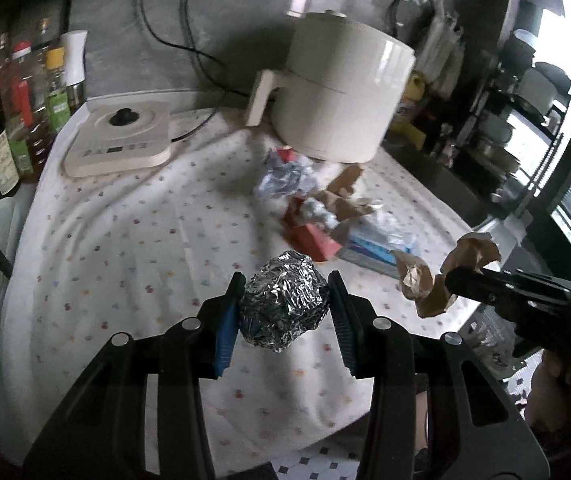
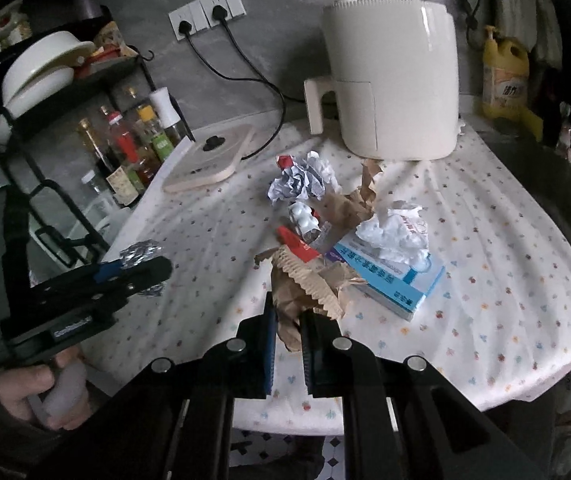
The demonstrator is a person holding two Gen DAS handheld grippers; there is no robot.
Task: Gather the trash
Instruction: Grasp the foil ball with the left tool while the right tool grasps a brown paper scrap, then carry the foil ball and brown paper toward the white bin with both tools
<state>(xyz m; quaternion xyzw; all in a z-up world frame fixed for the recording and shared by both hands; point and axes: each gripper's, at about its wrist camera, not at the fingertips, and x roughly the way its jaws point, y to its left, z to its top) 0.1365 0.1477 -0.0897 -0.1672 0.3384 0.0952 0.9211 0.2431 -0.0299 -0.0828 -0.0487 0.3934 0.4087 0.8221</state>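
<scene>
My left gripper [image 1: 285,300] is shut on a crumpled foil ball [image 1: 283,304] and holds it above the dotted tablecloth [image 1: 125,248]. It also shows in the right wrist view [image 2: 141,268] at the left, with the foil ball [image 2: 141,251] in it. My right gripper [image 2: 287,320] is shut on a crumpled brown paper wad [image 2: 305,284] above the cloth's front edge. It also shows in the left wrist view [image 1: 451,280] with the brown paper [image 1: 425,280]. More trash lies mid-table: crumpled white paper [image 2: 395,232], a blue medicine box [image 2: 389,276], a red wrapper [image 2: 297,244], a blister pack [image 2: 305,220].
A cream air fryer [image 2: 393,80] stands at the back of the table. A cream appliance base [image 2: 205,160] with a cord lies back left. Bottles [image 2: 133,148] and a dish rack [image 2: 45,76] stand at the left. A yellow detergent jug [image 2: 505,76] is back right.
</scene>
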